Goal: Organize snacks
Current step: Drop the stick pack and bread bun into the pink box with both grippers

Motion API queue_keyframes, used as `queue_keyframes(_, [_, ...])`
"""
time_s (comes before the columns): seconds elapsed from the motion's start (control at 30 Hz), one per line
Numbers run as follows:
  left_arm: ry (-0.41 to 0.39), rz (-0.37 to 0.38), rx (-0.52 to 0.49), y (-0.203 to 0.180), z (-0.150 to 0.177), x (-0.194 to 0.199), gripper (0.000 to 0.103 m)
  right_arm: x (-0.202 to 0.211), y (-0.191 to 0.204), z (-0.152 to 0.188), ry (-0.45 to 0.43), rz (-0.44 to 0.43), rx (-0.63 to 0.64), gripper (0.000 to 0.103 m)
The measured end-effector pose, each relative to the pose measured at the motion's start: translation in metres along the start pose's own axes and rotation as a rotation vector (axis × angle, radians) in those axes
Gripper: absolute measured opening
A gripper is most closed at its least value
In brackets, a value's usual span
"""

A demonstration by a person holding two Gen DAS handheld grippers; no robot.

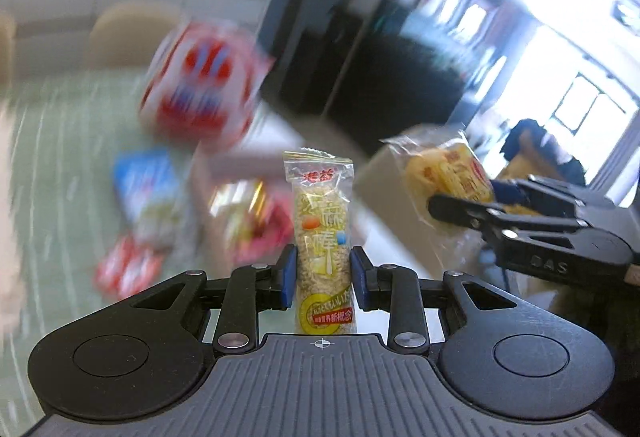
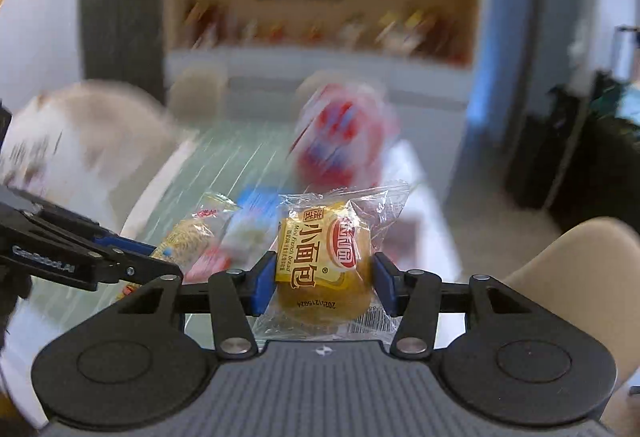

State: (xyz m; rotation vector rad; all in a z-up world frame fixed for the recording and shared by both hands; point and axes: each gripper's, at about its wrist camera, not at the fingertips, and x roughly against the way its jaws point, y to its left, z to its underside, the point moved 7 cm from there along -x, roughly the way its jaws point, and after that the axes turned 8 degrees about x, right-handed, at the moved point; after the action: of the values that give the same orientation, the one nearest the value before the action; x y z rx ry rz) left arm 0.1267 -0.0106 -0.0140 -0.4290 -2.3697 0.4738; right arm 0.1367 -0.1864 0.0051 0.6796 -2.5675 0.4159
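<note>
My left gripper [image 1: 323, 277] is shut on a long rice-crisp bar [image 1: 323, 237] in a clear wrapper, held upright above the table. My right gripper [image 2: 324, 277] is shut on a mini French bread [image 2: 324, 257] in a clear and yellow wrapper. Each gripper shows in the other's view: the right one [image 1: 460, 207] with its bread [image 1: 448, 173] at the right of the left wrist view, the left one [image 2: 160, 261] with its bar [image 2: 192, 233] at the left of the right wrist view. Both views are motion-blurred.
A big red and white bag [image 1: 200, 85] stands on the green glass table [image 1: 60, 157], also in the right wrist view [image 2: 344, 137]. A blue and white pack [image 1: 148, 189] and red packs [image 1: 128, 269] lie near it. Beige chairs [image 2: 568, 269] stand around the table.
</note>
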Motion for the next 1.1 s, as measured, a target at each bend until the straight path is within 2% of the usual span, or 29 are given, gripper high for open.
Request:
queue_keyframes(0.07, [-0.039, 0.025, -0.033, -0.016, -0.028, -0.012, 0.033, 0.016, -0.02, -0.02, -0.064, 0.053, -0.035, 0.051])
queue_keyframes(0.13, [-0.032, 0.03, -0.01, -0.024, -0.043, -0.032, 0.033, 0.026, -0.037, -0.031, -0.103, 0.109, -0.072, 0.051])
queue_keyframes(0.3, [-0.008, -0.055, 0.013, -0.013, -0.059, -0.097, 0.033, 0.03, -0.055, -0.032, -0.112, 0.147, -0.145, 0.051])
queue_keyframes(0.37, [0.027, -0.084, 0.035, -0.004, -0.054, -0.123, 0.033, 0.027, -0.058, -0.025, -0.096, 0.163, -0.157, 0.051])
queue_keyframes(0.5, [0.076, -0.098, 0.061, 0.015, -0.037, -0.171, 0.033, 0.02, -0.063, -0.003, -0.051, 0.189, -0.182, 0.051])
queue_keyframes(0.6, [0.073, -0.114, 0.003, 0.024, -0.023, -0.201, 0.033, 0.012, -0.065, 0.014, -0.012, 0.203, -0.205, 0.051])
queue_keyframes(0.67, [0.115, -0.154, -0.028, 0.033, -0.013, -0.217, 0.033, 0.01, -0.065, 0.025, 0.011, 0.202, -0.216, 0.051])
queue_keyframes(0.7, [0.137, -0.16, -0.03, 0.035, -0.009, -0.219, 0.033, 0.007, -0.065, 0.029, 0.022, 0.202, -0.218, 0.051])
queue_keyframes(0.77, [0.15, -0.124, 0.004, 0.038, -0.008, -0.214, 0.033, 0.002, -0.064, 0.035, 0.041, 0.201, -0.222, 0.051])
queue_keyframes(0.93, [0.069, -0.041, 0.157, 0.045, -0.025, -0.153, 0.033, -0.024, -0.07, 0.033, 0.07, 0.164, -0.258, 0.051])
queue_keyframes(1.1, [0.077, -0.038, 0.197, 0.056, 0.0, -0.099, 0.033, -0.072, -0.069, 0.013, 0.088, 0.042, -0.32, 0.051])
